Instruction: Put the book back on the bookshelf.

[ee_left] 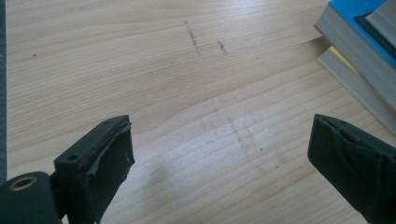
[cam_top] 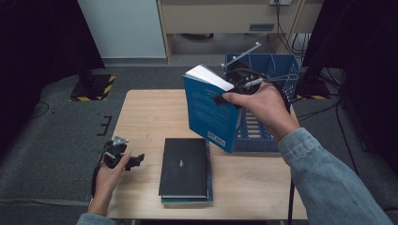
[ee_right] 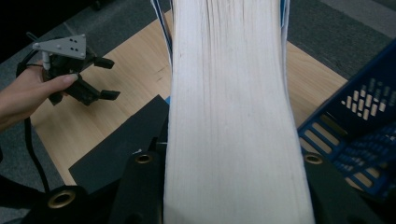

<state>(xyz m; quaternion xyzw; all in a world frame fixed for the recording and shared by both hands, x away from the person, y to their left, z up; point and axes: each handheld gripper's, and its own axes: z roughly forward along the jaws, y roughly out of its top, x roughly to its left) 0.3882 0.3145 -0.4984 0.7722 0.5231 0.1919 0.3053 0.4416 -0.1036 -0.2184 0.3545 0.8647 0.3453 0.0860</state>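
Clamping my right gripper [cam_top: 234,89] on the blue book [cam_top: 209,110], I risk clipping the basket [cam_top: 281,63] rim; my left gripper [cam_top: 129,159] idles, jaws apart.

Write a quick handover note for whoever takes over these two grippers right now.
Right gripper: jaws shut on the thick blue paperback book, held in the air beside the blue plastic slotted basket.
Left gripper: jaws open, nothing between them, low over the light wooden table.
Done: one book lifted.
Left: probably set it in the basket, then take the black-covered book and the one under it.
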